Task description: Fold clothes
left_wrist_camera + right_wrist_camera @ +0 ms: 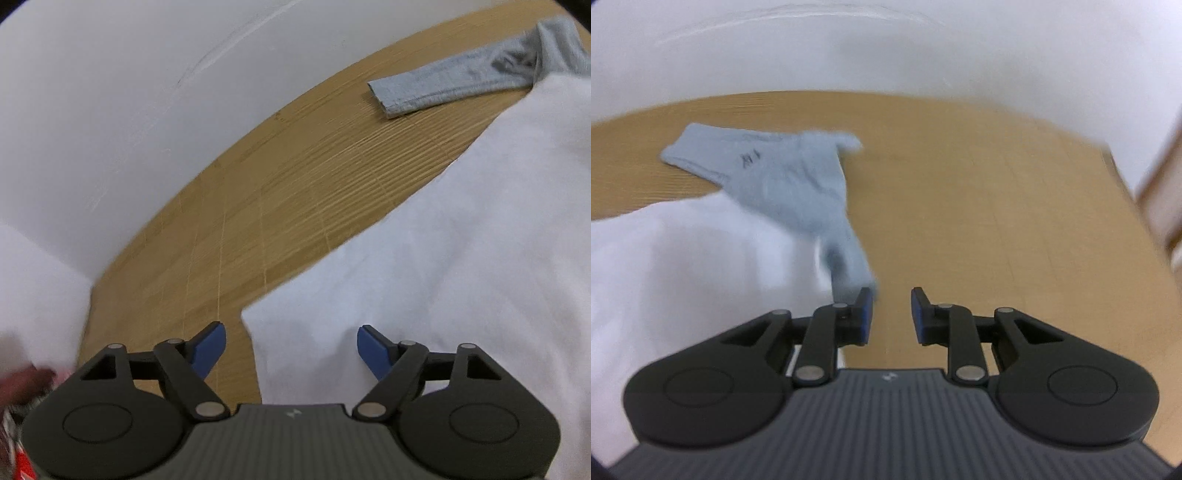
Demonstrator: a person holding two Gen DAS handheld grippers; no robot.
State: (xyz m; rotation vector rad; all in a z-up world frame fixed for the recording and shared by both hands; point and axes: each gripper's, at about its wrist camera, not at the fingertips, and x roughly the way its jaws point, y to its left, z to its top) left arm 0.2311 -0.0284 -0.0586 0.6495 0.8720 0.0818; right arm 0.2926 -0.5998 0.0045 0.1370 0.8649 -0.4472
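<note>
A white garment (443, 258) lies spread on the wooden table (258, 206). My left gripper (291, 345) is open wide, its blue pads straddling the garment's near corner without pressing it. A light blue garment (461, 85) lies at the far right, one sleeve stretched out on the wood. In the right wrist view the same light blue garment (783, 173) lies partly over the white one (683, 266). My right gripper (891, 314) stands open by a narrow gap with only bare table between its pads; the blue cloth's end sits just beside the left pad.
A white wall (129, 92) runs along the table's far edge. Bare wood (997, 221) stretches to the right of the clothes. Something white (33, 295) and a person's hand (22, 380) show at the lower left. A pale door frame (1160, 206) stands at the right.
</note>
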